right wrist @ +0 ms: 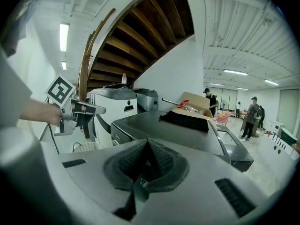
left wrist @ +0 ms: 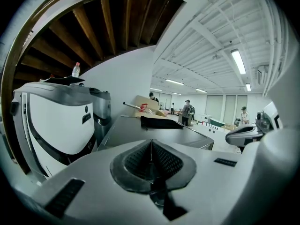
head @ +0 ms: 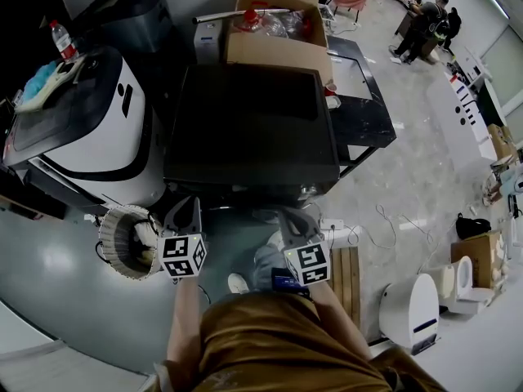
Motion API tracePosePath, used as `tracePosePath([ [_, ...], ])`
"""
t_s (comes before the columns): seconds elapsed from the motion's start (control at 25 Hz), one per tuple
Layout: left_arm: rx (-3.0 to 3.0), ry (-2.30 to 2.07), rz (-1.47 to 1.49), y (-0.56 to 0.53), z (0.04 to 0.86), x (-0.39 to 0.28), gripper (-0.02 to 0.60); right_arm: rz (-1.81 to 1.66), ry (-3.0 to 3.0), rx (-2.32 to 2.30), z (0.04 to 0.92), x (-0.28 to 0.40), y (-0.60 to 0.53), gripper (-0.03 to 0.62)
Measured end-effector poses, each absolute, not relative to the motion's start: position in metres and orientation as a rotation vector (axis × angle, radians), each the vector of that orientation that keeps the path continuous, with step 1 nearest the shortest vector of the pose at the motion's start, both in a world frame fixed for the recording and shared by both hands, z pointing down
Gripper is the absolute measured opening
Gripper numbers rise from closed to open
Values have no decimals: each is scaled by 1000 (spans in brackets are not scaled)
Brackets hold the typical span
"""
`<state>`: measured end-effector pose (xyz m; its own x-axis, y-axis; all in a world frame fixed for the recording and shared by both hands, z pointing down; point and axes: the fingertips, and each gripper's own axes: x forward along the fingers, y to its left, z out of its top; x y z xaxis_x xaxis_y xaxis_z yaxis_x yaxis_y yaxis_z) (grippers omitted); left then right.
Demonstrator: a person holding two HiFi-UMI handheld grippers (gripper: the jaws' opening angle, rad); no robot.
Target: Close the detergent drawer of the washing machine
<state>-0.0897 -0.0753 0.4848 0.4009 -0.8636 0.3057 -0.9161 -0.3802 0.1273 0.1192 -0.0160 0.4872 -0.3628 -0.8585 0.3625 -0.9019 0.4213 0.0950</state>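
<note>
The dark washing machine (head: 253, 125) stands in front of me, seen from above in the head view. My left gripper (head: 185, 212) is held just off its front left corner, and my right gripper (head: 288, 219) just off its front, right of the middle. Both are apart from the machine. In the left gripper view the pads (left wrist: 140, 161) meet with nothing between them, above the machine's top (left wrist: 140, 128). The right gripper's pads (right wrist: 157, 163) also meet empty. The drawer panel (right wrist: 117, 136) at the machine's upper front corner looks flush. The left gripper (right wrist: 99, 109) shows beside it.
A white and black appliance (head: 90, 129) with a bottle (head: 64, 41) on top stands at the left. A cardboard box (head: 278, 23) sits behind the washer. On the floor are a round woven basket (head: 122, 239), a power strip with cables (head: 335, 225) and a white device (head: 409, 309). People (head: 425, 23) stand far back.
</note>
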Motion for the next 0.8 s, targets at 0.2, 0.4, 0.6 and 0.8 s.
tracePosePath([
  [0.2, 2386, -1551, 258, -74, 482, -86, 31, 165, -2321, 1511, 485, 123, -16, 12],
  [0.4, 2381, -1550, 260, -73, 483, -84, 31, 168, -2327, 1491, 486, 123, -14, 12],
  [0.6, 2371, -1547, 266, -72, 488, -85, 31, 173, -2320, 1499, 487, 125, -15, 12],
  [0.8, 2367, -1542, 272, -74, 488, -82, 31, 185, -2315, 1504, 487, 128, -15, 12],
])
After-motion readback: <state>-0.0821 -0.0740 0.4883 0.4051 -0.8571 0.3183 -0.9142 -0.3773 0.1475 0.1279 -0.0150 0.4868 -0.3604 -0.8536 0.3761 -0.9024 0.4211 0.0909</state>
